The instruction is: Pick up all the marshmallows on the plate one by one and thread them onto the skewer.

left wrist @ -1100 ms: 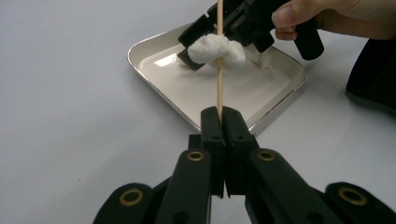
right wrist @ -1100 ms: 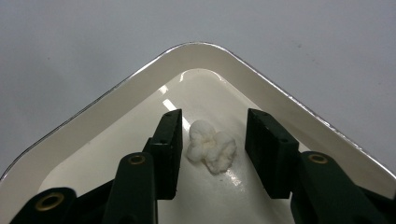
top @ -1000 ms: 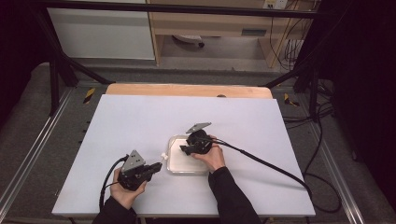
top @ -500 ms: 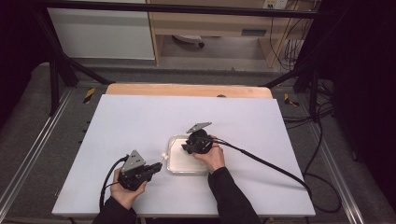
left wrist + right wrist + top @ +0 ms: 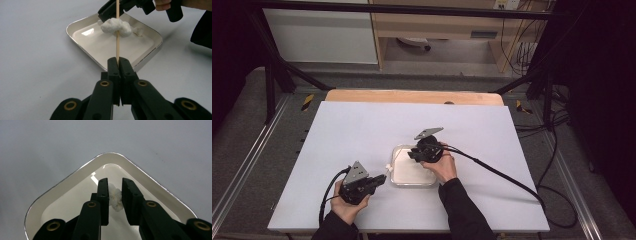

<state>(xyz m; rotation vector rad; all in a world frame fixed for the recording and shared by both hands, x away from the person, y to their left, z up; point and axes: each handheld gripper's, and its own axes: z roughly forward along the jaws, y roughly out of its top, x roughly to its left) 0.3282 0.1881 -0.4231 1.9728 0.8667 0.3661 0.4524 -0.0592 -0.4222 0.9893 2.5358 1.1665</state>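
Note:
A shallow white tray (image 5: 398, 150) with a metal rim lies on the white table. My left gripper (image 5: 117, 61) rests by the tray's near left corner (image 5: 379, 181), shut on a thin wooden stick (image 5: 117, 42) that points over the tray. A cotton wad (image 5: 123, 28) lies in the tray (image 5: 82, 46), with a smaller bit (image 5: 139, 31) beside it. My right gripper (image 5: 115, 182) points down into the tray (image 5: 75, 173). Its jaws have just been closing, and the cotton wad (image 5: 115, 200) spans the gap between them.
The white table top (image 5: 362, 130) stretches wide around the tray, with a wooden strip (image 5: 412, 96) along its far edge. A cable (image 5: 502, 175) trails from the right gripper to the right, and another (image 5: 328, 197) loops from the left gripper.
The right gripper has barely shifted above the tray. The left hand and its stick have kept still.

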